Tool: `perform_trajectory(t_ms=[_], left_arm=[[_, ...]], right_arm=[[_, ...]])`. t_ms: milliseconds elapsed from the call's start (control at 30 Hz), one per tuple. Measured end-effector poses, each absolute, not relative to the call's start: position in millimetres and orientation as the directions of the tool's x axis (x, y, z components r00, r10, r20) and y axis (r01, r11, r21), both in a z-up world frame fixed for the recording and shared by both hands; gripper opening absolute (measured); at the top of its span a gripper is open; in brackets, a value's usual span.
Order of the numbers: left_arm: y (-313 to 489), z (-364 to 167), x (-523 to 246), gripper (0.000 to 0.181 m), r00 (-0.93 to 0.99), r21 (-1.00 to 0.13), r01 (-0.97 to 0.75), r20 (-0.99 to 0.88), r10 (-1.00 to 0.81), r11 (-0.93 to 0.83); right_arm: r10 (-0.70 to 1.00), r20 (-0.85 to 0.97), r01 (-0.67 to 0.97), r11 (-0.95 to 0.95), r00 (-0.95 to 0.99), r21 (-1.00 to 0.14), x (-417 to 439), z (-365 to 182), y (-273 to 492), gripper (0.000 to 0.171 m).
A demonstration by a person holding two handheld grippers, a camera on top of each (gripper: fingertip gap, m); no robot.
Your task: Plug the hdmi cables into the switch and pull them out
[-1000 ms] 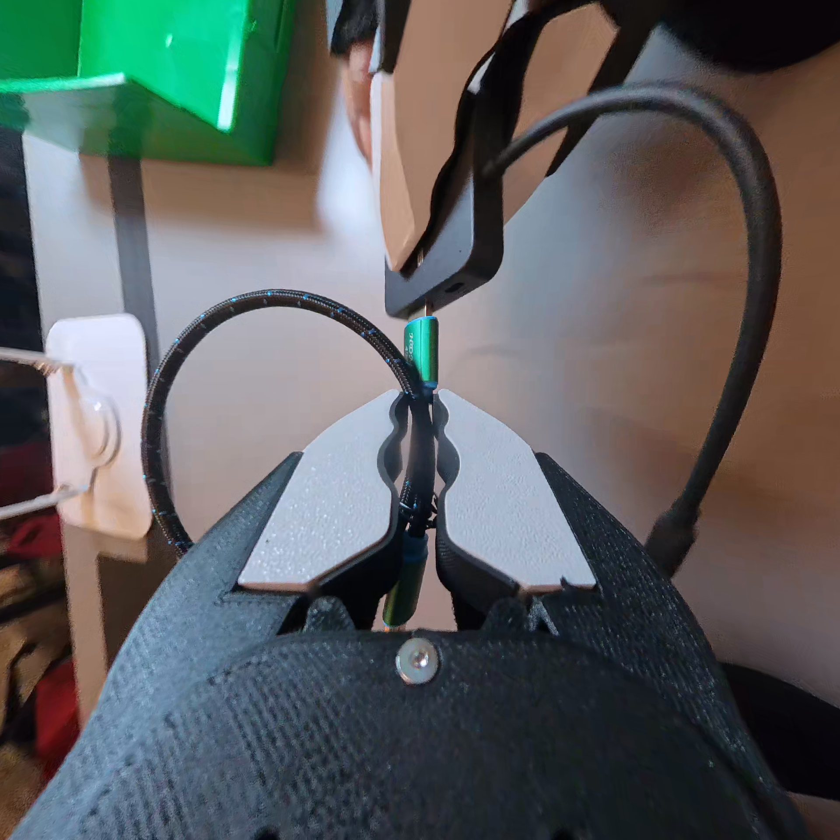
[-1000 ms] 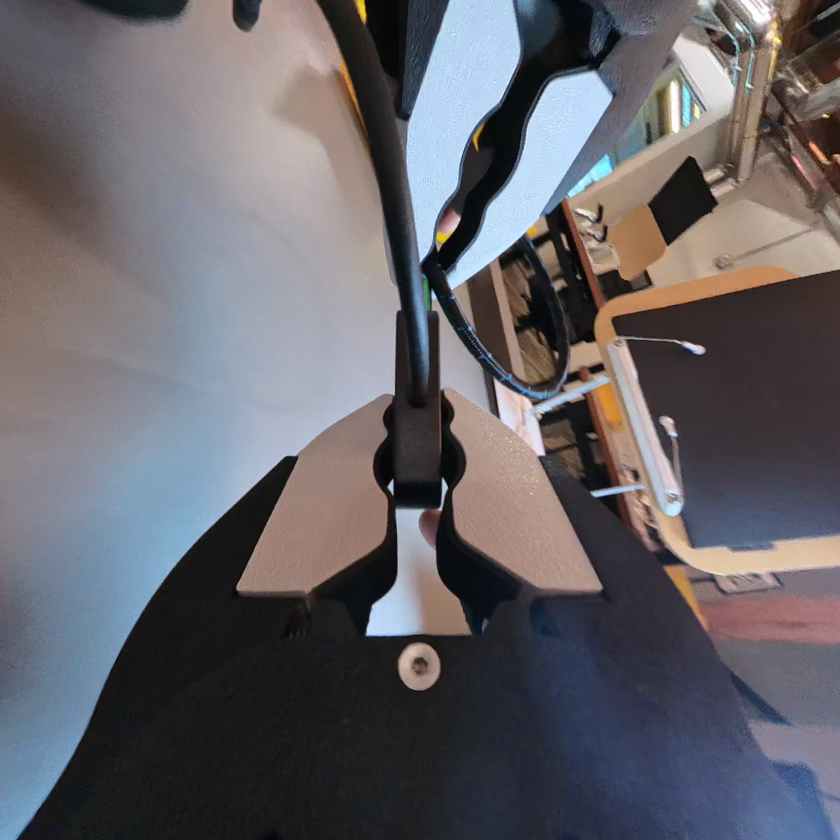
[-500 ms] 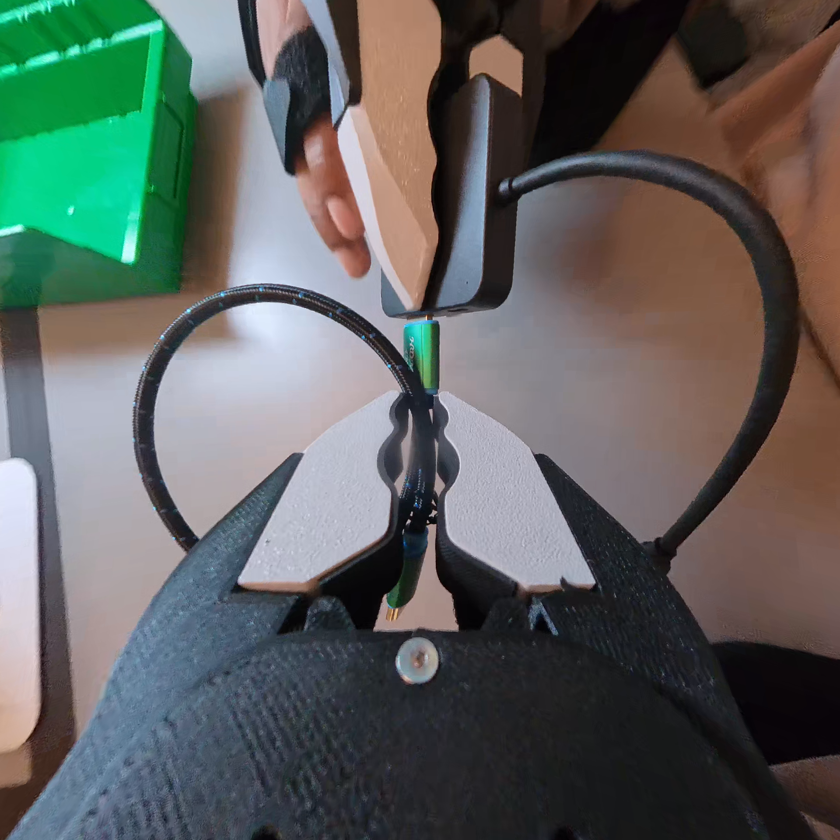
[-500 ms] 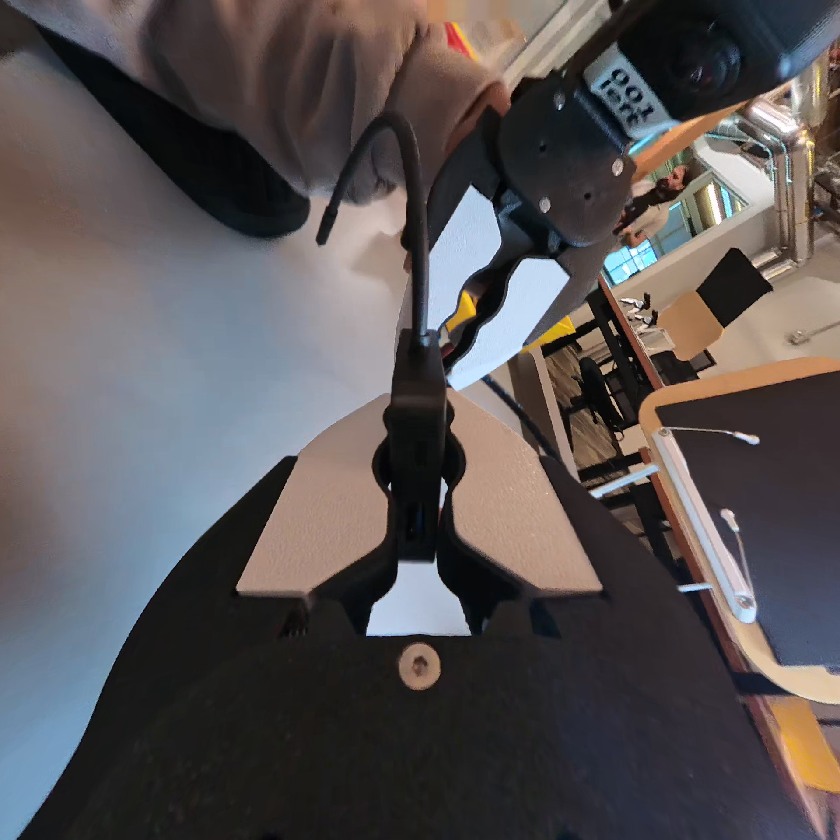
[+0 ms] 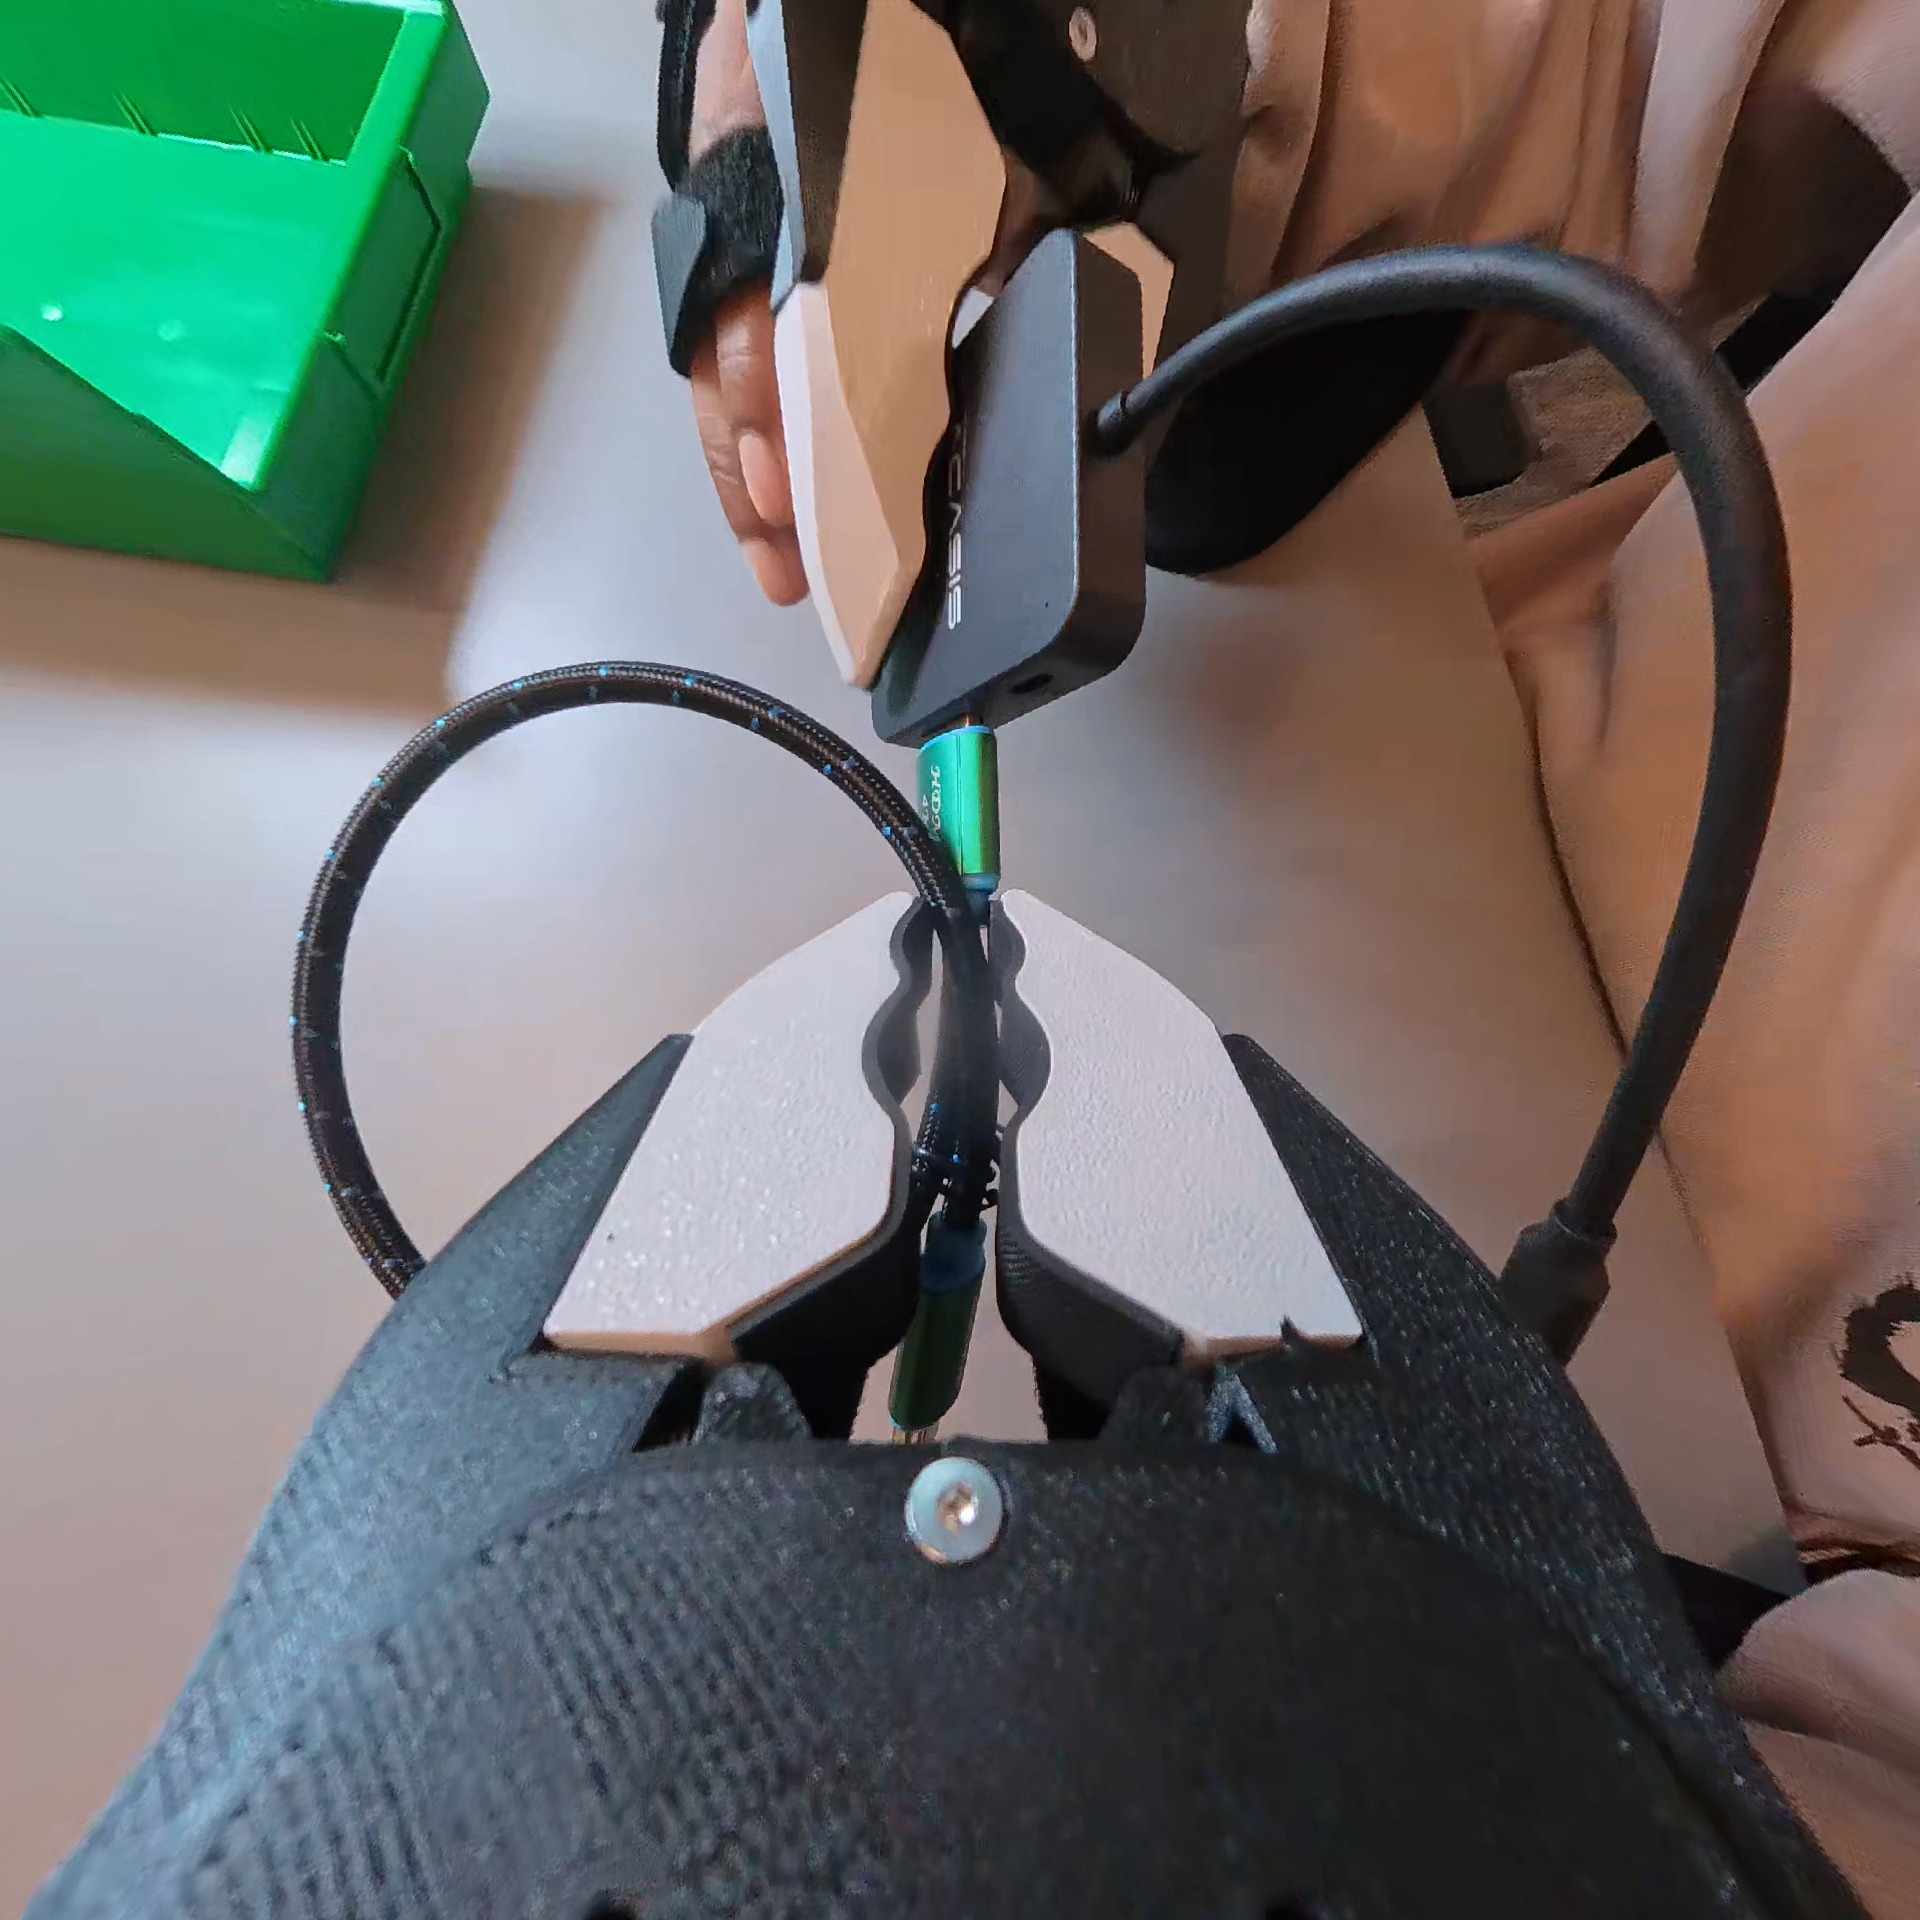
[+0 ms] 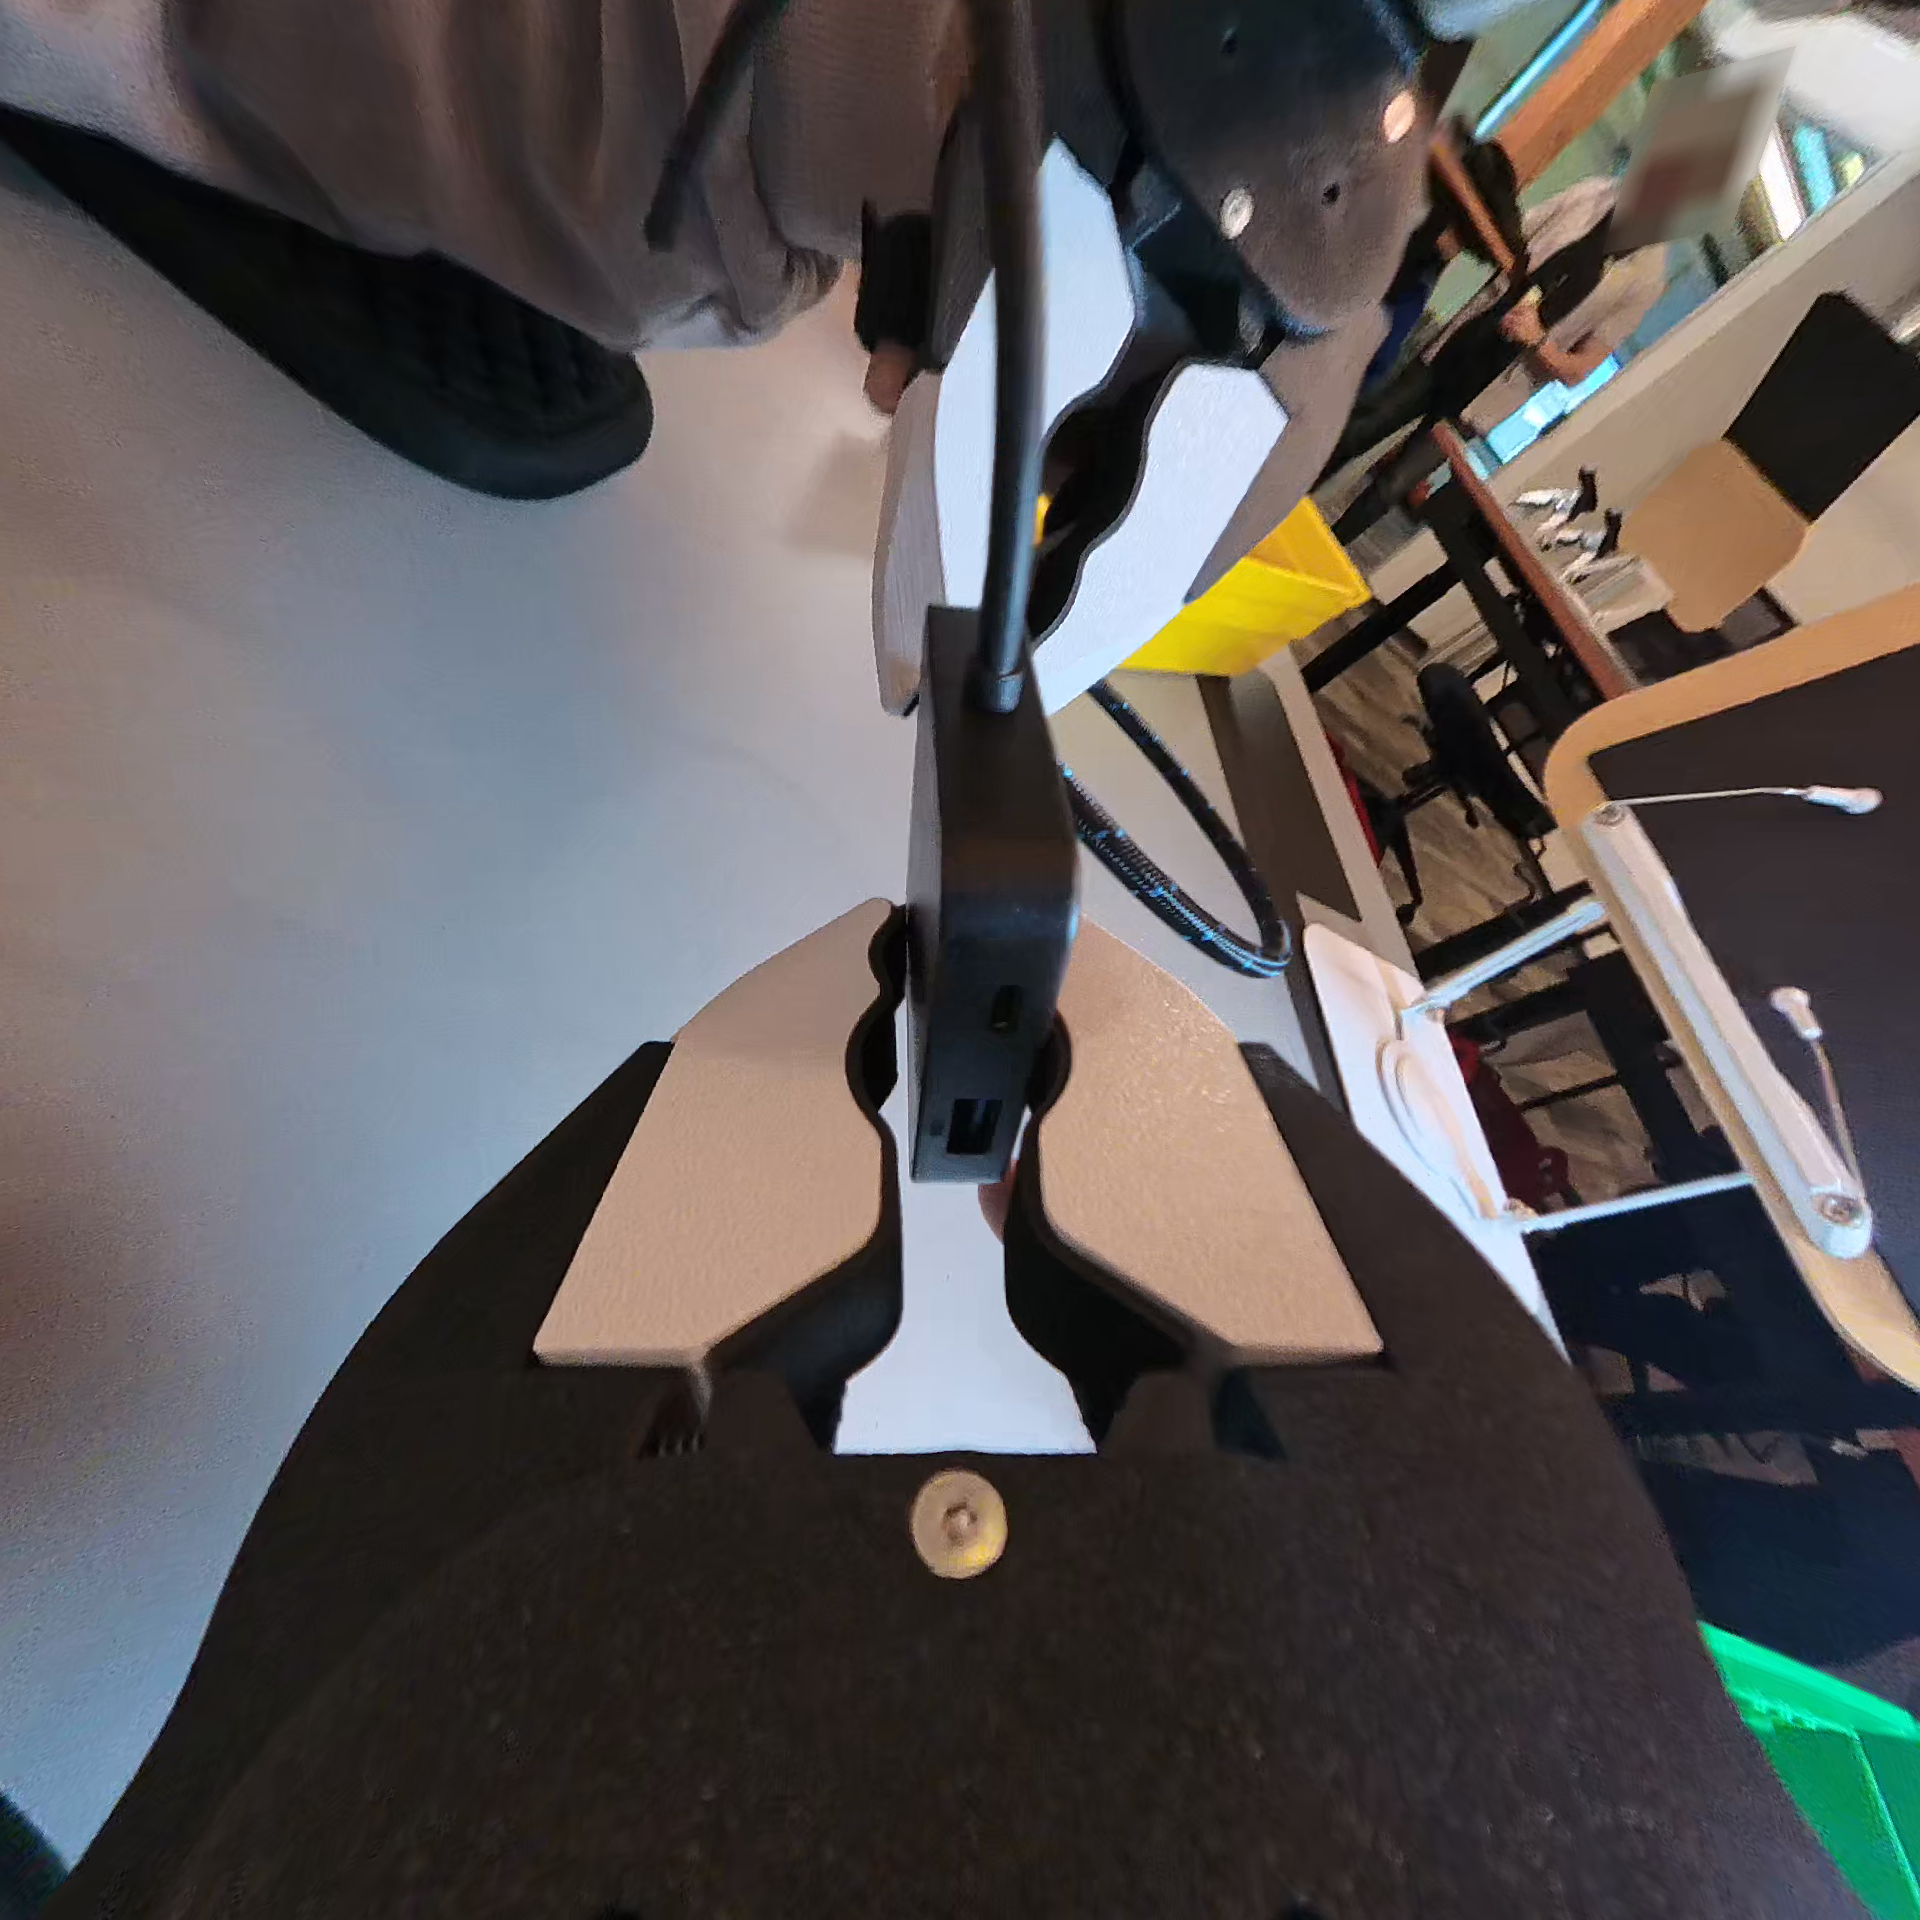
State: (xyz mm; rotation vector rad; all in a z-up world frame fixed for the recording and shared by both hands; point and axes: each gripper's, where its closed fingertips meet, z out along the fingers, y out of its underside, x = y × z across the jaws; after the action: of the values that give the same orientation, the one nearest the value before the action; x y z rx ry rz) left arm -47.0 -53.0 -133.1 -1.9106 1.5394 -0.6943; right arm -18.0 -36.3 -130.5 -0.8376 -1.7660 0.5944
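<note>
The left gripper is clamping shut on a braided cable, pinching it just behind the green plug that is poking out past the fingertips at twelve o'clock. The rest of the cable is looping out toward nine o'clock and coming back between the fingers, where its second green plug is sitting loose near the palm. The plug's metal tip is meeting the bottom edge of the black switch; it is seated or very nearly so, though I cannot tell how deep.

The right gripper is squeezing the switch by its flat sides, holding it on edge with two open ports facing the camera. A smooth black lead is leaving the switch and arcing round toward four o'clock in the left wrist view.

The risk, as I judge it: the left grip is on soft cable, not the plug body, so a push could buckle the cable or tilt the plug in its port. Any twist between the two grippers could jam or bend the connector, and the switch could slip along the fingers.

Both are working over a pale table. A green bin is sitting at ten o'clock. In the right wrist view a yellow bin is showing at one o'clock, with desks and chairs beyond.
</note>
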Motion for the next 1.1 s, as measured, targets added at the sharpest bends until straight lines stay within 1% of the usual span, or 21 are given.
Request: perform_trajectory(t_ms=[33,100,233,333,400,667,767,867,967,1100], left_arm=[[-54,-132,-45,0.011,0.192,-0.727,-0.667,0.046,-0.980,-0.164],[-58,-131,-41,0.011,0.164,-0.740,-0.654,0.063,-0.985,-0.156],[-63,-126,-34,0.012,0.112,-0.783,-0.611,0.058,-0.992,-0.114],[-61,-123,-28,0.013,0.120,-0.803,-0.583,0.060,-0.991,-0.119],[-62,-128,-26,0.013,0.117,-0.793,-0.595,0.074,-0.990,-0.129],[-56,-144,-34,0.011,0.167,-0.741,-0.630,0.164,-0.972,-0.233],[-55,-146,-34,0.011,0.169,-0.742,-0.621,0.186,-0.968,-0.251],[-57,-145,-31,0.010,0.148,-0.755,-0.608,0.196,-0.969,-0.245],[-61,-140,-26,0.011,0.107,-0.775,-0.600,0.170,-0.980,-0.200],[-67,-151,-18,0.011,0.087,-0.747,-0.633,0.194,-0.977,-0.205]], right_arm=[[0.775,0.592,0.267,0.632,-0.221,-0.728,-18,-133,-37,0.015],[0.799,0.547,0.258,0.600,-0.251,-0.757,-17,-133,-43,0.014],[0.866,0.393,0.221,0.468,-0.310,-0.856,-13,-130,-49,0.014],[0.885,0.328,0.227,0.412,-0.331,-0.883,-8,-127,-48,0.014],[0.891,0.276,0.265,0.382,-0.362,-0.885,-5,-132,-49,0.014],[0.898,0.280,0.233,0.369,-0.340,-0.900,-2,-125,-46,0.015],[0.892,0.292,0.253,0.388,-0.345,-0.886,-1,-127,-45,0.015],[0.892,0.277,0.251,0.377,-0.357,-0.892,1,-125,-46,0.014],[0.891,0.231,0.246,0.343,-0.391,-0.906,5,-123,-49,0.014],[0.885,0.180,0.317,0.335,-0.430,-0.887,8,-137,-53,0.014]])
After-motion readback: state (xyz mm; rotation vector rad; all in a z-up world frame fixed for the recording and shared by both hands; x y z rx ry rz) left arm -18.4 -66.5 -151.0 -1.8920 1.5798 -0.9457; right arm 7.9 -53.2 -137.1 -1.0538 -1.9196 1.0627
